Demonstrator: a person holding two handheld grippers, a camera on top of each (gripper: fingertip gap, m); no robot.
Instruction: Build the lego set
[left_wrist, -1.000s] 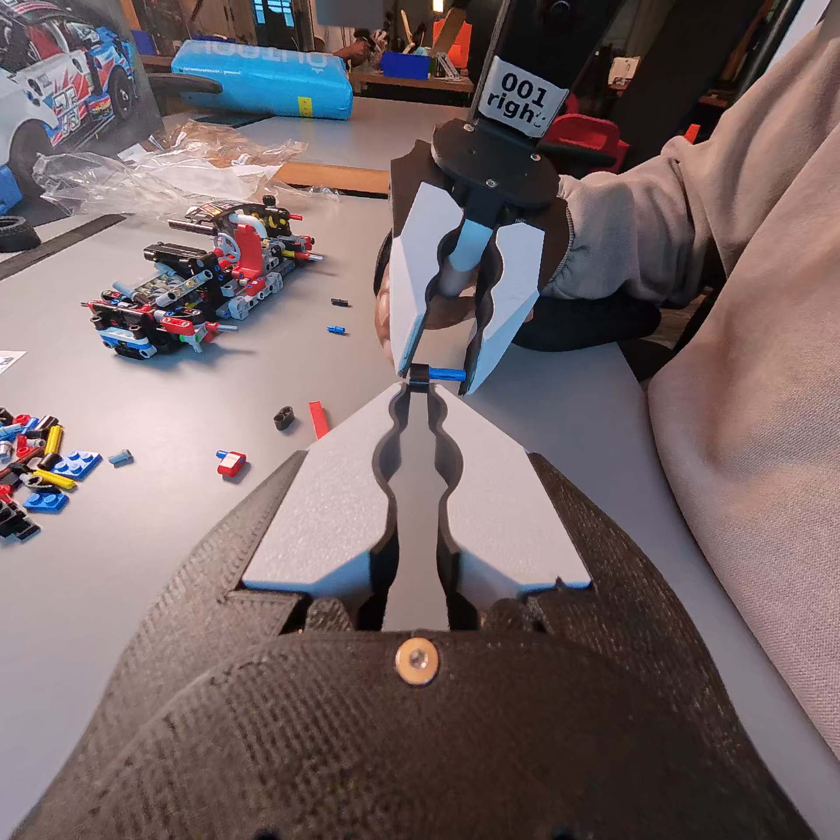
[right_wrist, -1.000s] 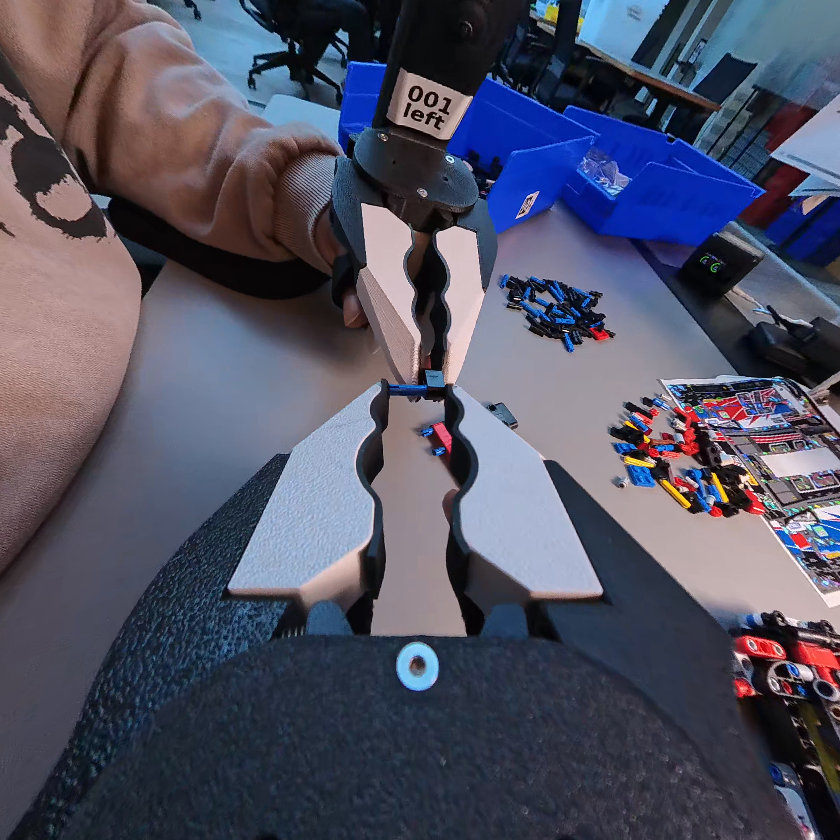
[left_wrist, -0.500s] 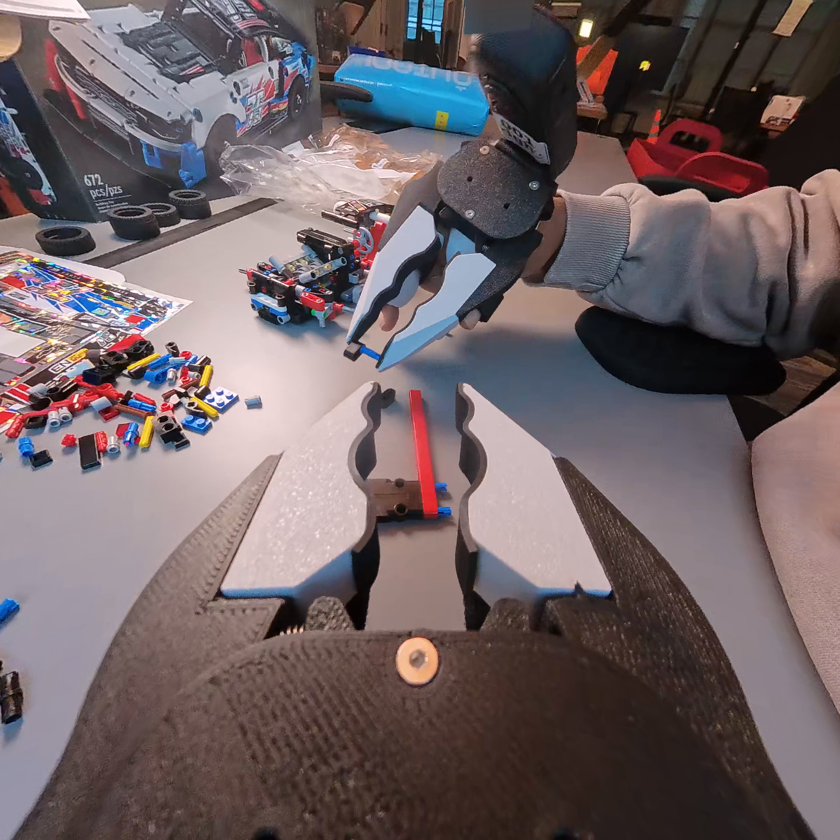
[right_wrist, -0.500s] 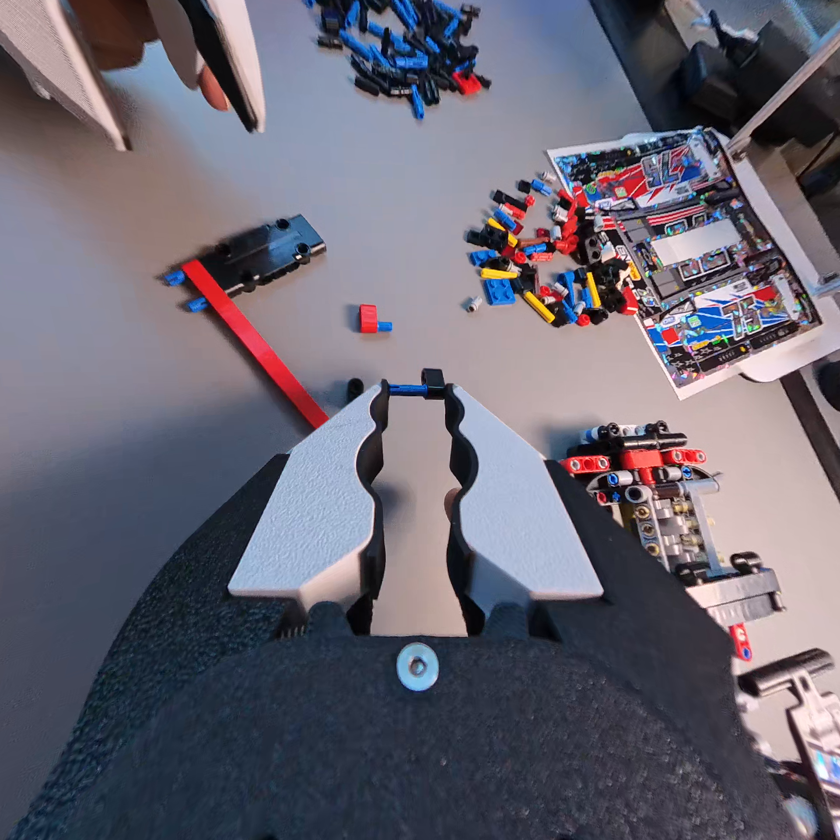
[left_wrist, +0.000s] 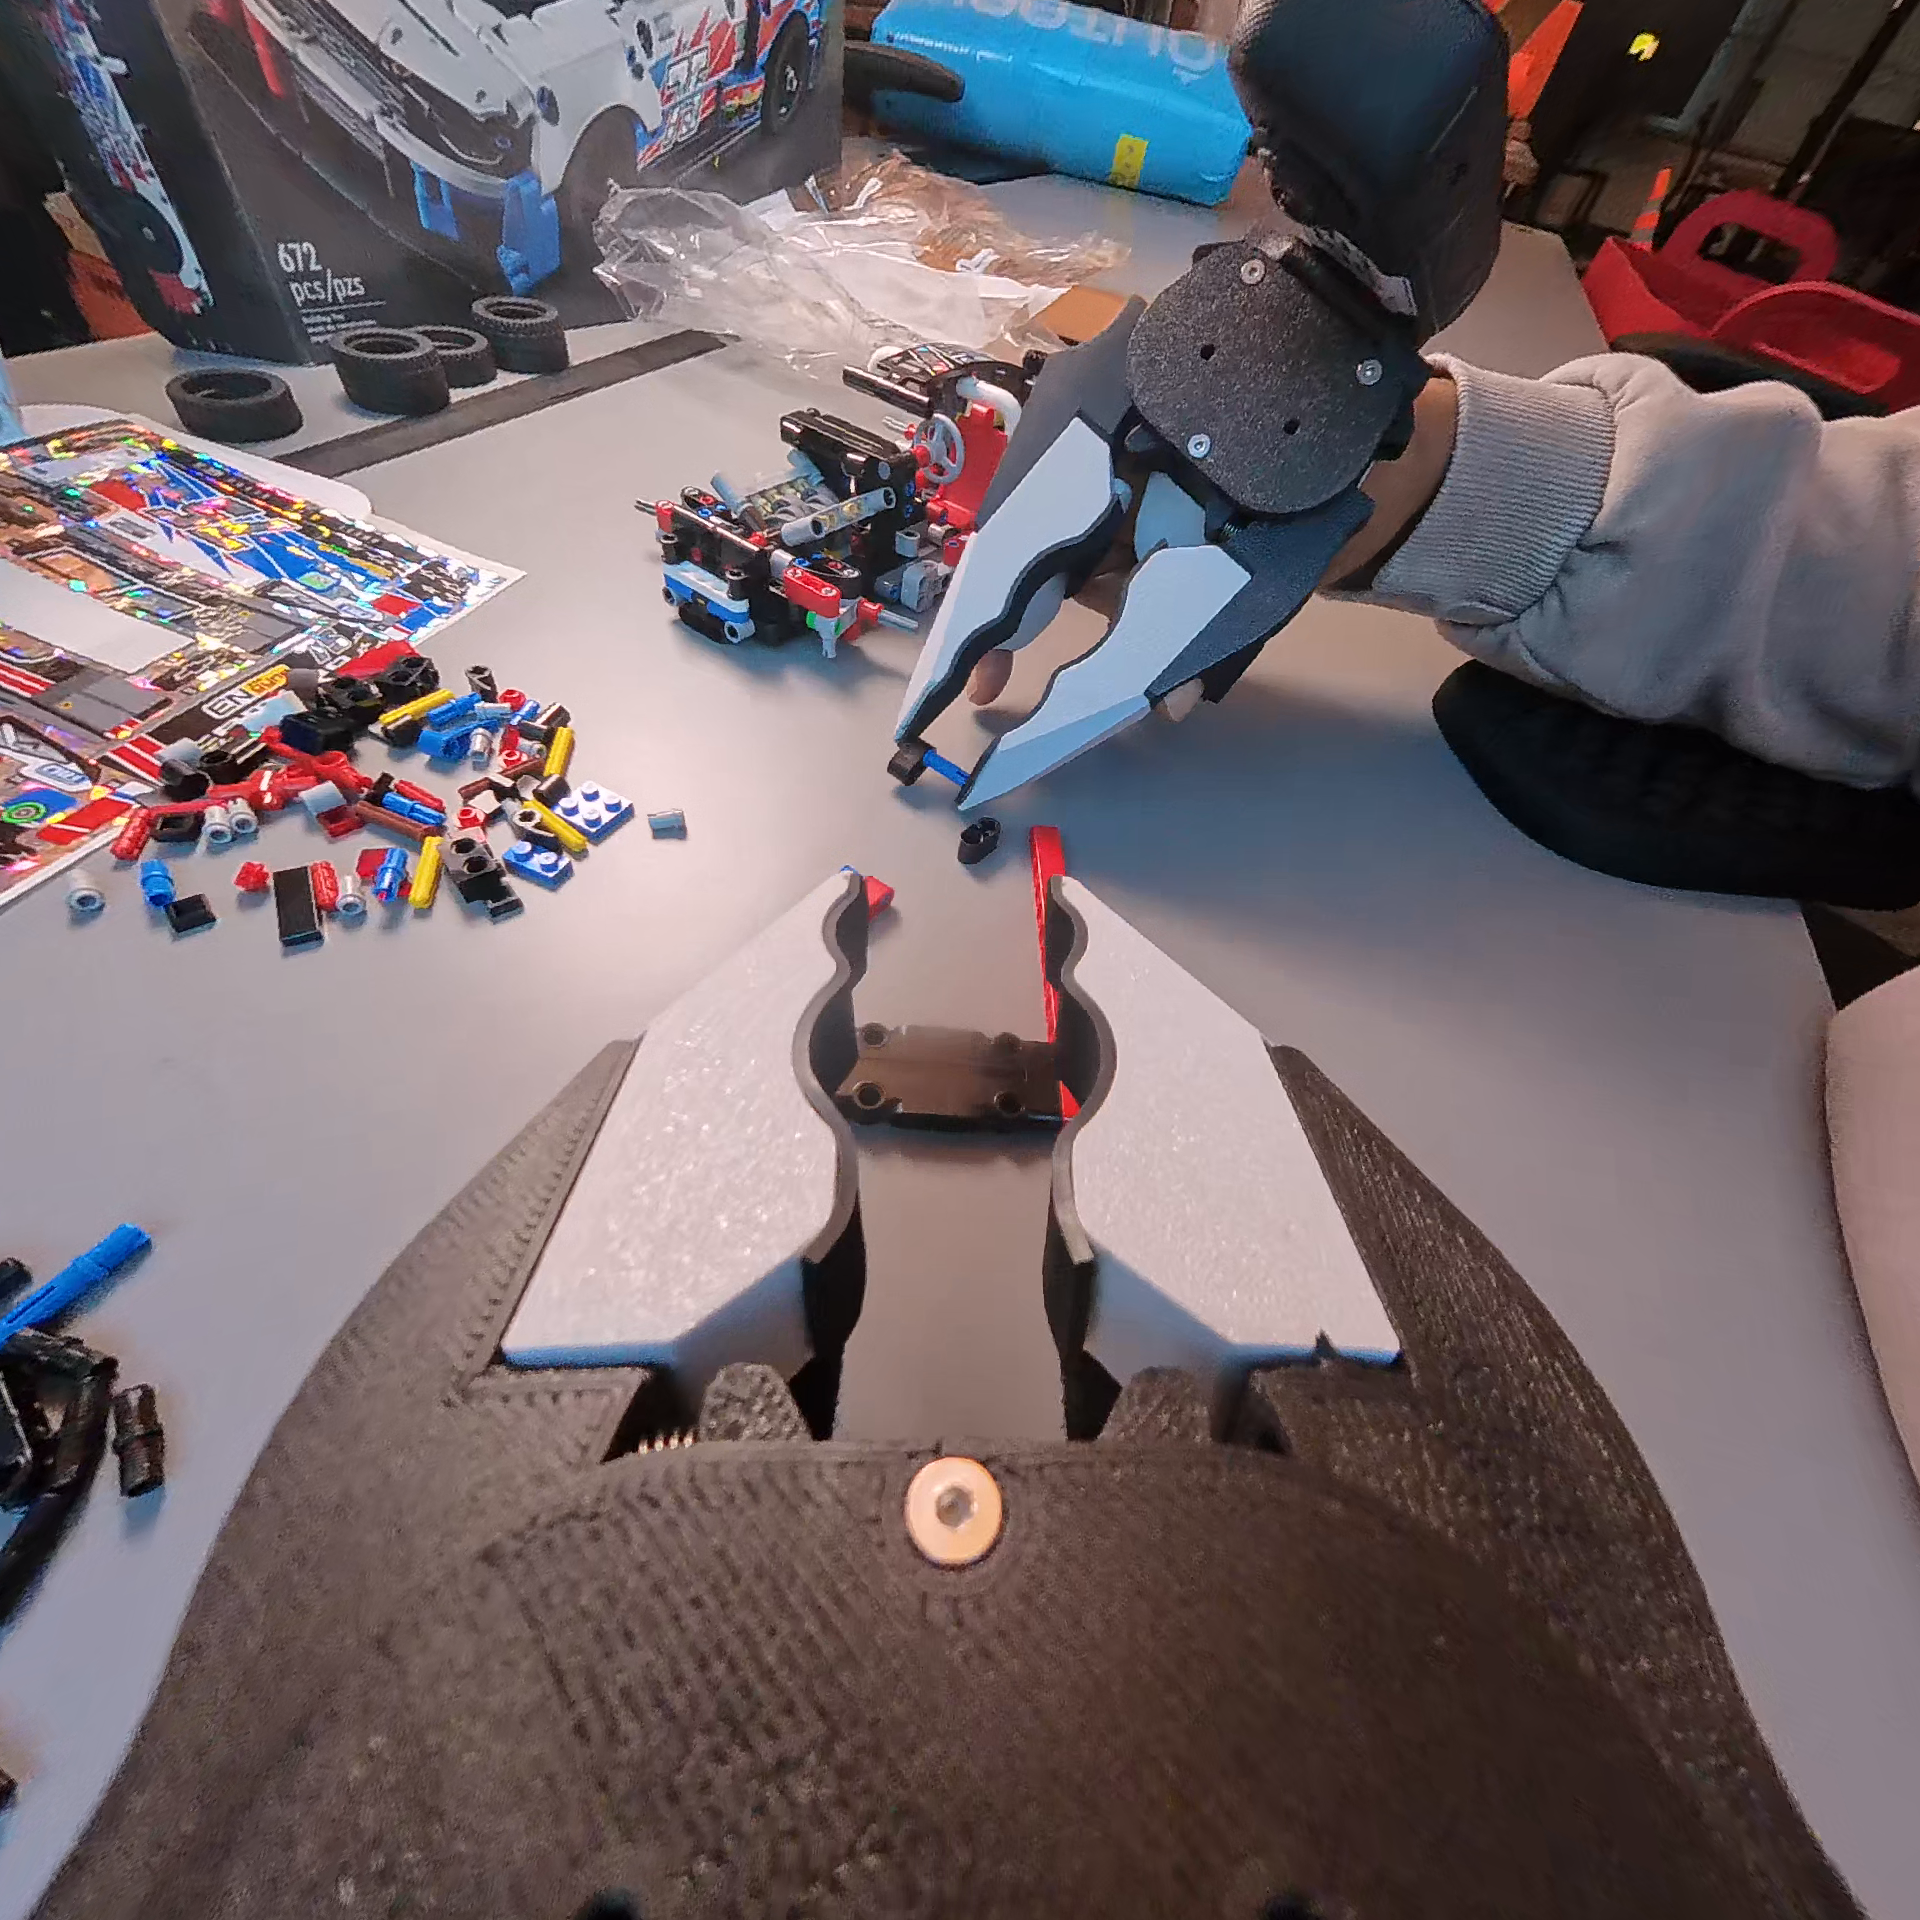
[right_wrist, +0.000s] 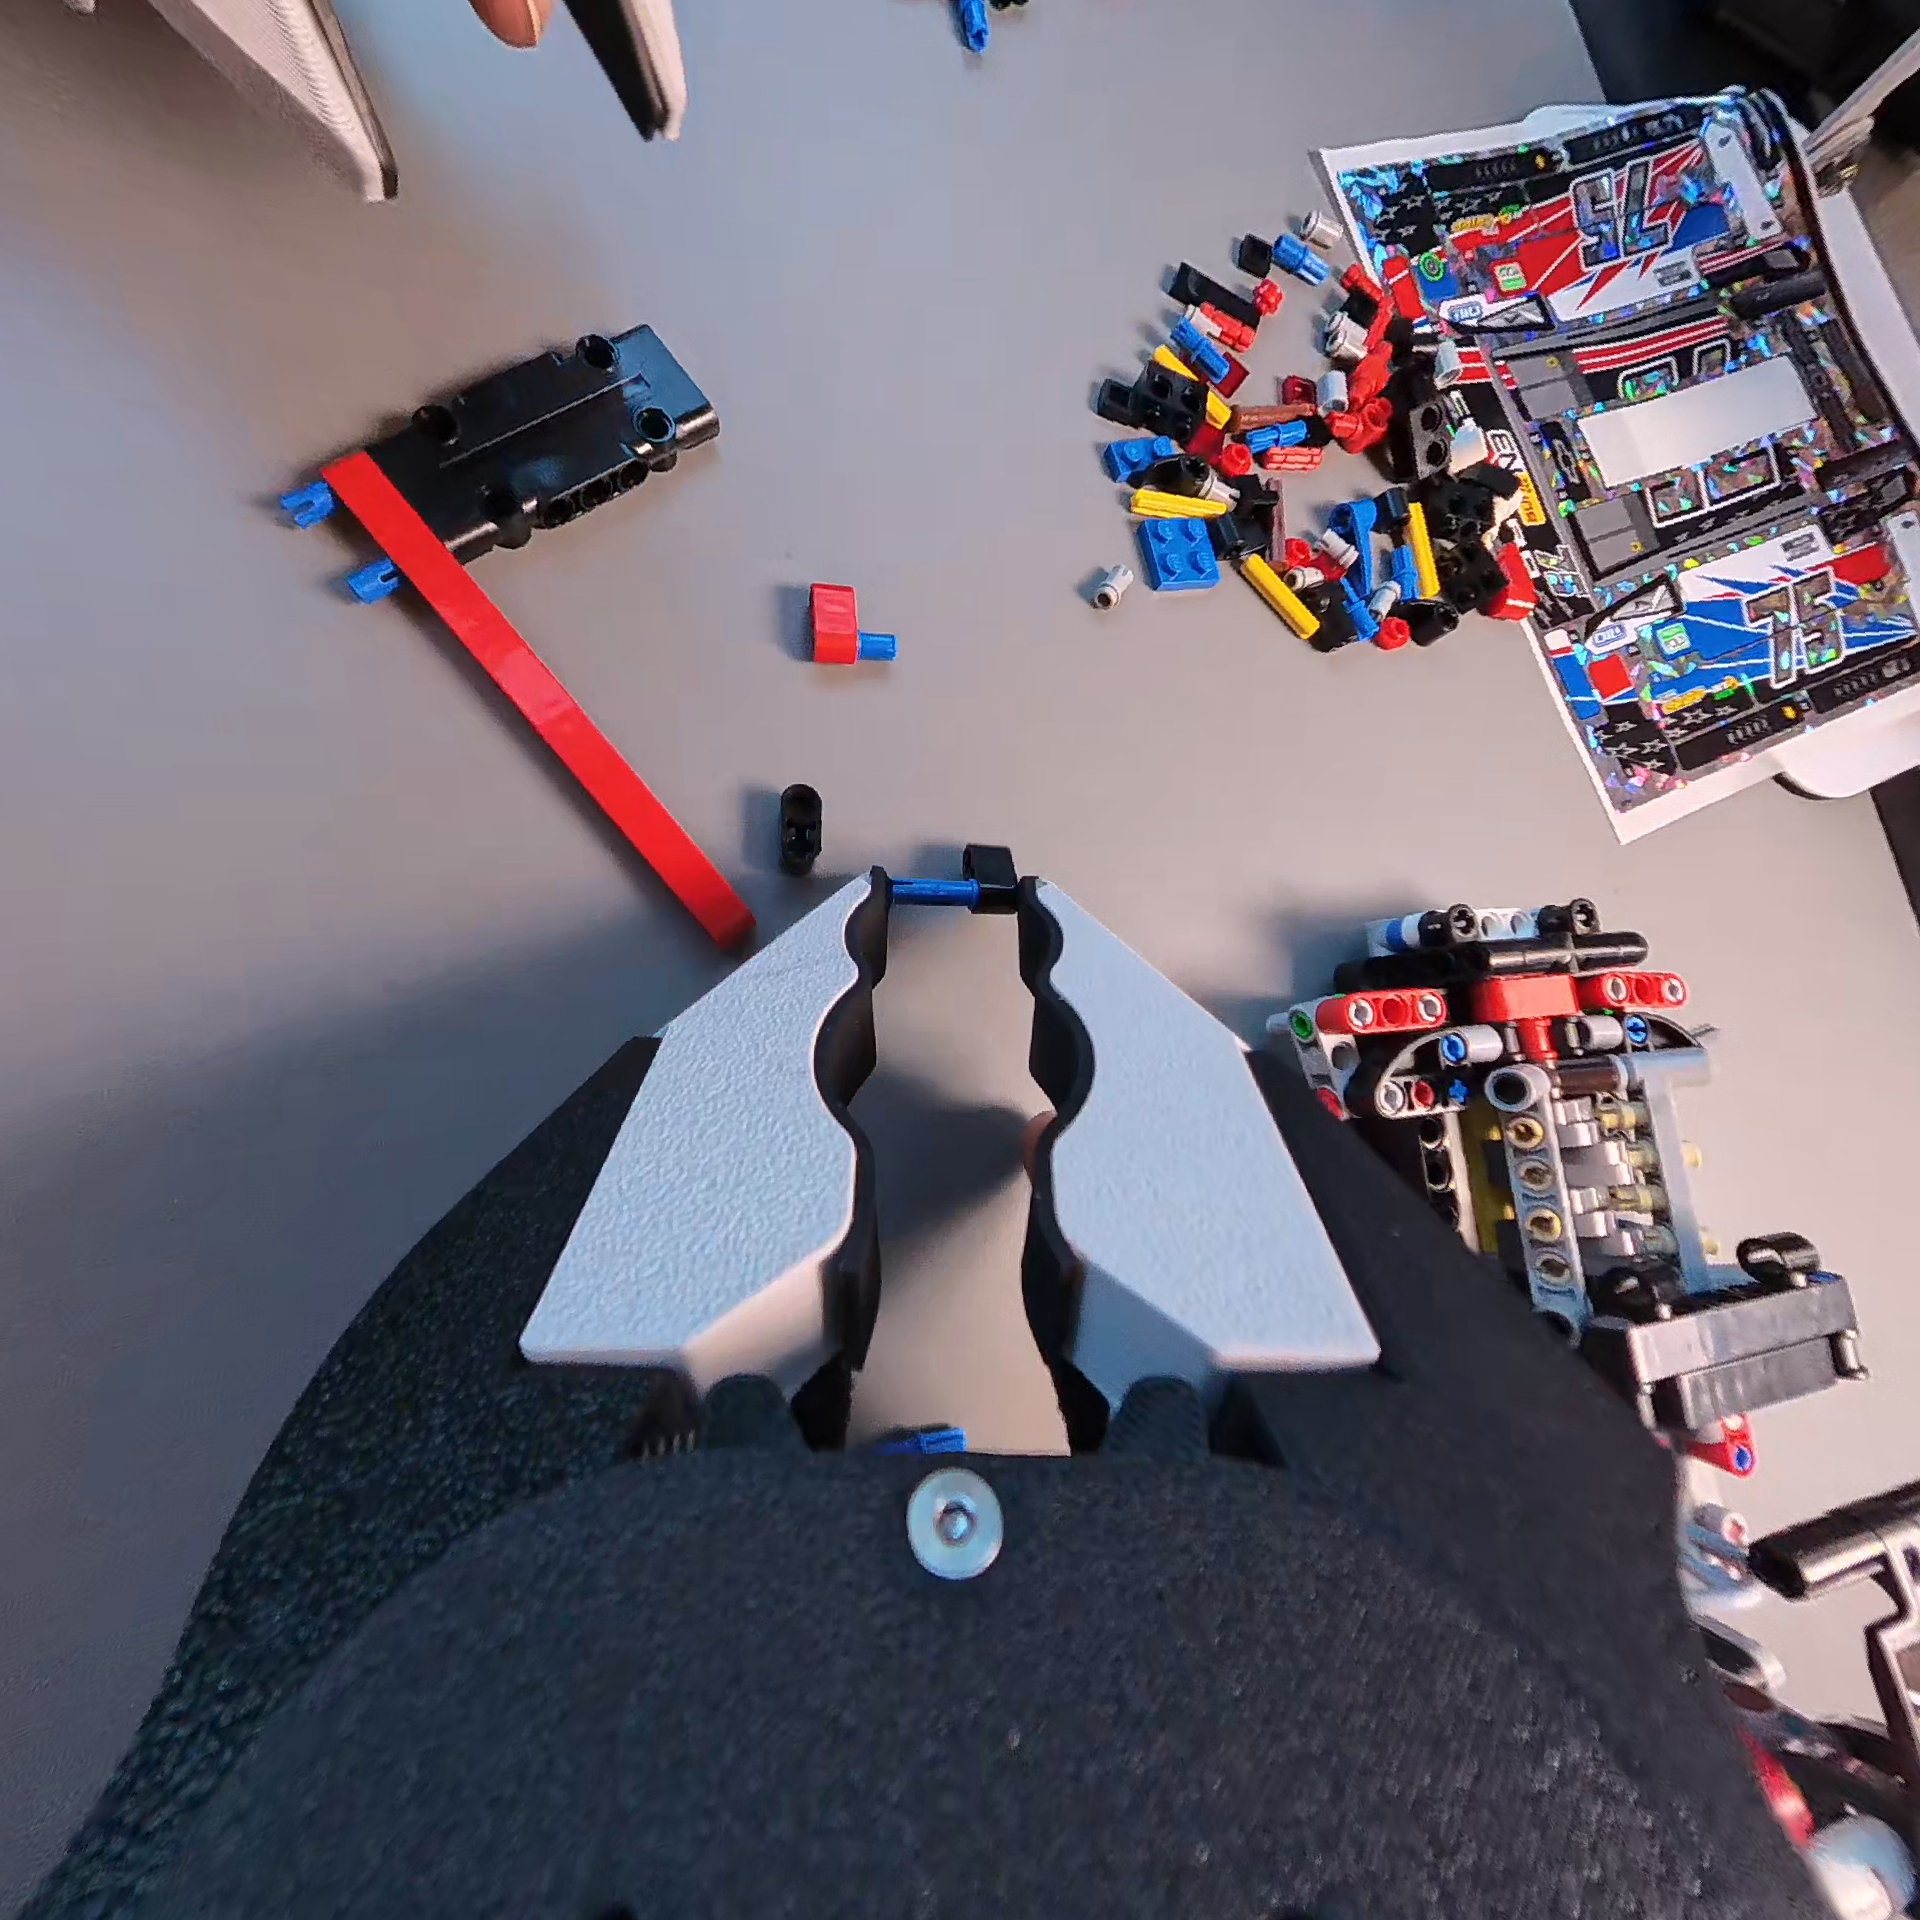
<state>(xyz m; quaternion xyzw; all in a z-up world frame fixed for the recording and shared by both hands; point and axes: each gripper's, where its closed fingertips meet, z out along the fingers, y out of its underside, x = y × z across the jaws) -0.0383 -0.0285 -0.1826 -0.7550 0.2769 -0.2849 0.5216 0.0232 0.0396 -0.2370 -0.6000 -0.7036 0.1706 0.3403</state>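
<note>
Over grey table, left view: my left gripper spread above black panel with red beam; printed set box behind | right view: my right gripper pinching blue pin with black connector; sticker sheet at right, chassis just beside.

The table is a smooth, matt grey top. On it the long red beam is glossy plastic, and the black panel joined to its far end is duller plastic with a faint sheen. Right of the beam, the heap of small bricks is shiny plastic. Beyond the heap, the sticker sheet is paper with a glittering foil finish. The right gripper has pale grey fingers of grainy matt plastic, a rough black textured body and a bright metal screw. Behind the half-built car lies crinkled clear plastic wrapping. The sleeve is soft knitted cloth.
</note>
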